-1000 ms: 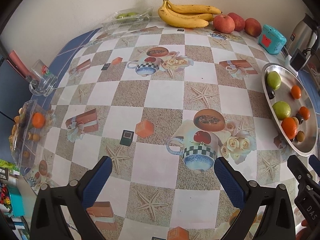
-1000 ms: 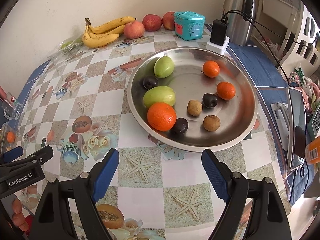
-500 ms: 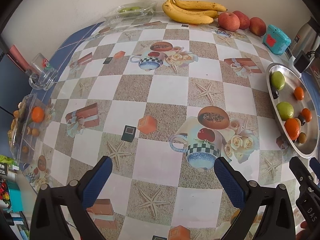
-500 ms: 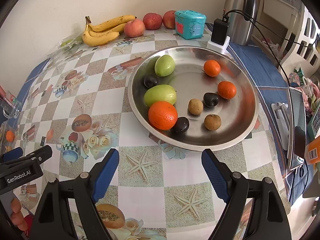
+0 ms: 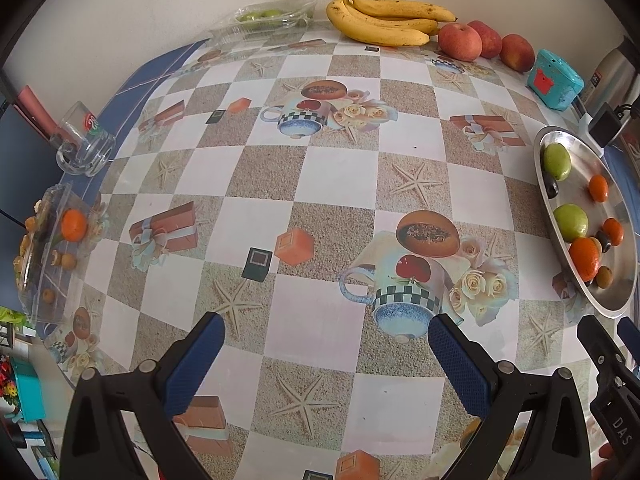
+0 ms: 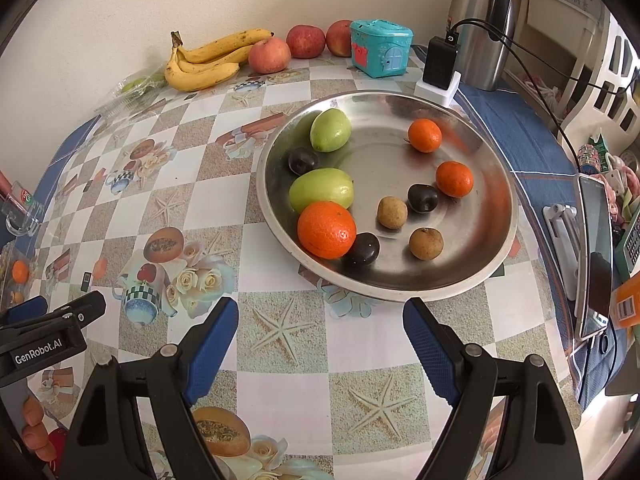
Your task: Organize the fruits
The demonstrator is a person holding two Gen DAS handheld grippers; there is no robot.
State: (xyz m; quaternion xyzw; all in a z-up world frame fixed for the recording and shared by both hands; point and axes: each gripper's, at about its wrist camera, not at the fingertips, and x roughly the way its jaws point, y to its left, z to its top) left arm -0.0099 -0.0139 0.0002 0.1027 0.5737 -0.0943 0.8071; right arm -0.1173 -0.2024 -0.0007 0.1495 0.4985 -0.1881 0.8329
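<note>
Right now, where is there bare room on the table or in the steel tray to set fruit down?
Widest free patch: the checkered tablecloth between the yellow banana bunch at the wall and the round steel tray. In the tray, the right side beyond the two small oranges is bare; its left half is crowded with green fruits, the big orange and dark plums.

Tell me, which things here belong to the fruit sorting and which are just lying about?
Part of the job:
- metal tray holding oranges, green fruits, dark plums, small brown fruits
- bananas
- apples
- clear fruit box
- both open claws: left claw, right claw

Just lying about:
- teal toy house
- steel flask
- charger
- glass mug
</note>
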